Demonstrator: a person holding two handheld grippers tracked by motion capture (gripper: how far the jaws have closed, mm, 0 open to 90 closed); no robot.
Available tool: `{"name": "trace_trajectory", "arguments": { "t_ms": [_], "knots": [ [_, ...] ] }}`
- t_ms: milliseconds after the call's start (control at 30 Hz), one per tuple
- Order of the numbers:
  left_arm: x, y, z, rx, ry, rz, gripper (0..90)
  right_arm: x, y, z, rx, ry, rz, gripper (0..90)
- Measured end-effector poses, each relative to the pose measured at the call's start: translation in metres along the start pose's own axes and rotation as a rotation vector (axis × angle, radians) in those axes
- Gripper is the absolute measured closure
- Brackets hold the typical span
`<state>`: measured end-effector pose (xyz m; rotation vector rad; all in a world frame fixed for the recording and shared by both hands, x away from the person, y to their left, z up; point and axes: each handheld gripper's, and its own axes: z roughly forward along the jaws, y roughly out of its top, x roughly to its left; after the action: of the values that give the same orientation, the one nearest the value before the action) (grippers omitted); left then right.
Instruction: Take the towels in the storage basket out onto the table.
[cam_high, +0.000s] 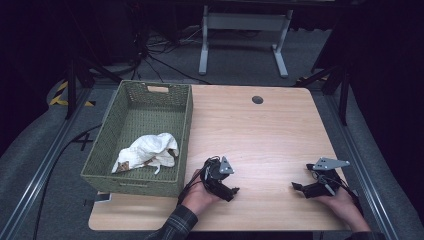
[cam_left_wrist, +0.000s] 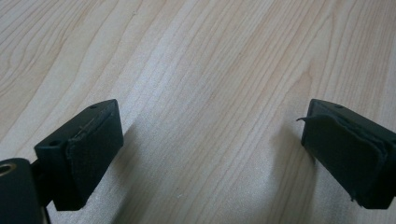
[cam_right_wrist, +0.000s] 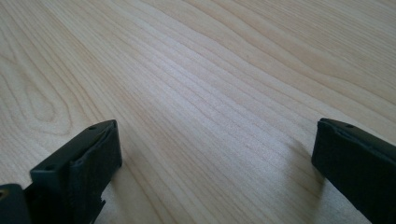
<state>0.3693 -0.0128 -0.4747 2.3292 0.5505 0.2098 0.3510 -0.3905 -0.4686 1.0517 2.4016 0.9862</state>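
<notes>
White cloth (cam_high: 148, 151) lies crumpled in near end of green woven basket (cam_high: 136, 181), at table's (cam_high: 265, 135) left edge; nothing else loose on the wood. My left gripper (cam_high: 231, 190) rests on tabletop just right of basket's near corner, my right gripper (cam_high: 298, 187) well apart toward near right edge, both low w/ hands behind. Both sets of jaws spread wide, holding nothing. Step, as I judge it: idle/ready stance, cloth in basket, no reach begun. Next move, if cloth is the target: left goes up over basket wall, down onto a fold, pinch. High view gives basket, cloth and both hands; left gripper view gives pads (cam_left_wrist: 91, 158) over bare grain w/ frayed lining on one, right gripper view pads (cam_right_wrist: 91, 179) likewise, nothing between.
</notes>
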Motion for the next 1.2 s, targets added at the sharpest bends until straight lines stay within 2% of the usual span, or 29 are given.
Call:
{"name": "trace_trajectory", "arguments": {
  "t_ms": [67, 200, 300, 367, 533, 667, 833, 1200],
  "knots": [
    [0.001, 0.0, 0.001, 0.003, -0.001, 0.009, 4.5, 0.0, 0.0, 0.0, 0.0, 0.0, 0.0, 1.7],
    [0.0, 0.002, 0.002, 0.01, 0.002, -0.005, 0.4, 0.0, 0.0, 0.0, 0.001, 0.001, 0.004, 1.8],
    [0.0, 0.002, 0.003, 0.004, 0.005, -0.001, 0.3, 0.0, 0.0, 0.0, 0.0, 0.0, 0.001, 1.8],
    [0.0, 0.003, 0.002, 0.022, 0.005, -0.008, 0.2, 0.0, 0.0, 0.0, 0.0, 0.0, 0.001, 1.8],
    [0.002, 0.003, 0.001, 0.019, 0.001, -0.025, 0.5, 0.0, 0.0, 0.0, 0.0, 0.0, 0.002, 1.7],
    [0.003, 0.003, -0.003, 0.036, 0.005, -0.029, 0.5, 0.0, 0.0, 0.0, 0.0, 0.0, 0.002, 1.7],
    [0.006, 0.006, -0.008, 0.019, 0.019, -0.026, 0.7, 0.0, 0.0, 0.0, 0.0, 0.002, 0.002, 1.7],
    [0.009, 0.007, -0.017, 0.015, 0.024, -0.051, 0.8, 0.0, 0.0, -0.001, 0.001, 0.001, 0.002, 1.7]
  ]
}}
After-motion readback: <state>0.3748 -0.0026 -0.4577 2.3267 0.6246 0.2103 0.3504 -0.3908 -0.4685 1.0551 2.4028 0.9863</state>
